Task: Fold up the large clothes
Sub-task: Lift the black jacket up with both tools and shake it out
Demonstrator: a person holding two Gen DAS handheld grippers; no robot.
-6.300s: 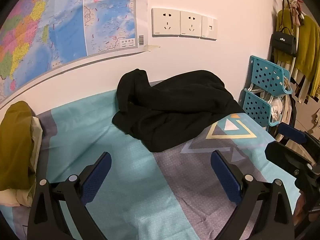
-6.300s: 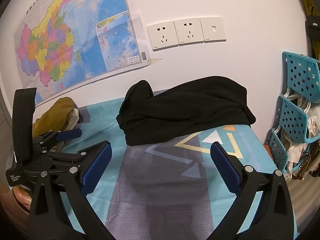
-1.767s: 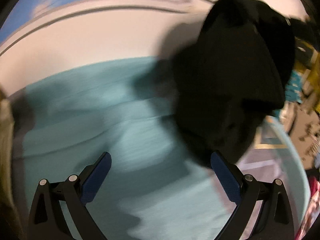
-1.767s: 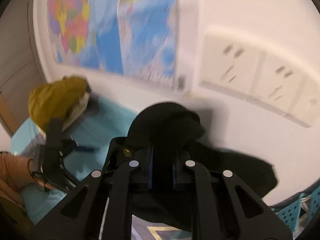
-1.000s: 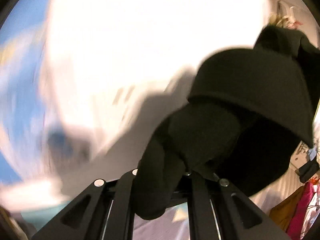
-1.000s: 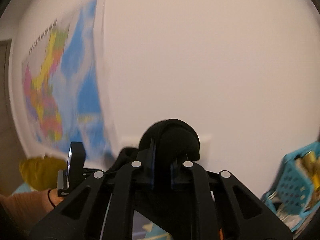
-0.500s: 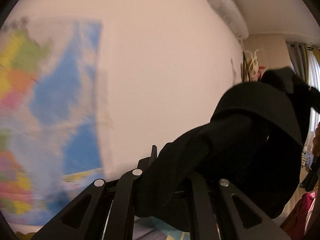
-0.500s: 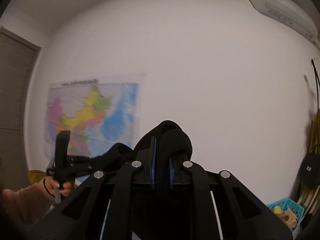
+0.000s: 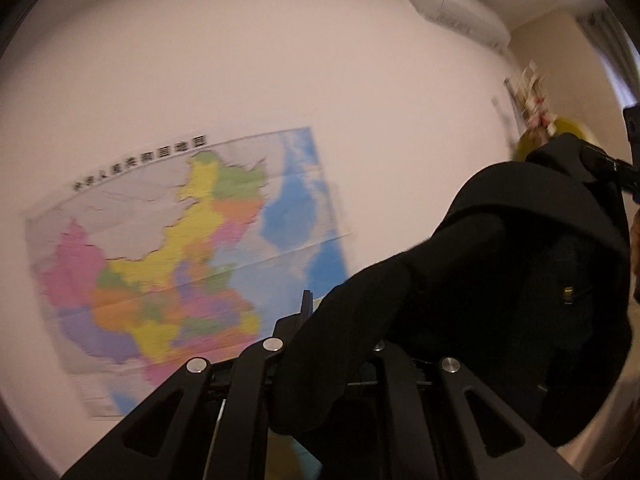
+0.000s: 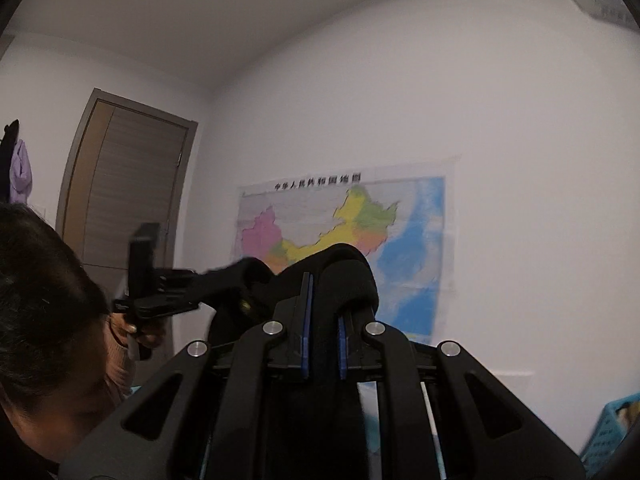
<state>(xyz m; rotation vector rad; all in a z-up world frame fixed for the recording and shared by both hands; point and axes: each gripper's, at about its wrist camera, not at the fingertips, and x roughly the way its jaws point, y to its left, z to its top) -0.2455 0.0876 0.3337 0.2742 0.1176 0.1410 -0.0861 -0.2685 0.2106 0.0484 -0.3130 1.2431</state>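
The black garment point(image 9: 520, 280) is held up in the air, stretched between both grippers. My left gripper point(image 9: 332, 336) is shut on one edge of it; the cloth drapes over the fingers and hides the pads. My right gripper point(image 10: 323, 320) is shut on another fold of the black garment point(image 10: 344, 276), which bulges above the blue pads point(image 10: 306, 312). In the right wrist view the left gripper point(image 10: 160, 292) shows at left, held in a hand, with cloth running from it. Both grippers point upward at the wall.
A coloured wall map point(image 9: 168, 260) hangs on the white wall, also in the right wrist view point(image 10: 400, 240). An air conditioner point(image 9: 452, 8) sits high on the wall. A brown door point(image 10: 120, 184) is at left. The person's head point(image 10: 40, 288) is at lower left. A blue basket point(image 10: 612, 432) is at lower right.
Both grippers have closed on the black garment and lifted it off the bed, high in front of the wall. In the last half second both views have swung further left.
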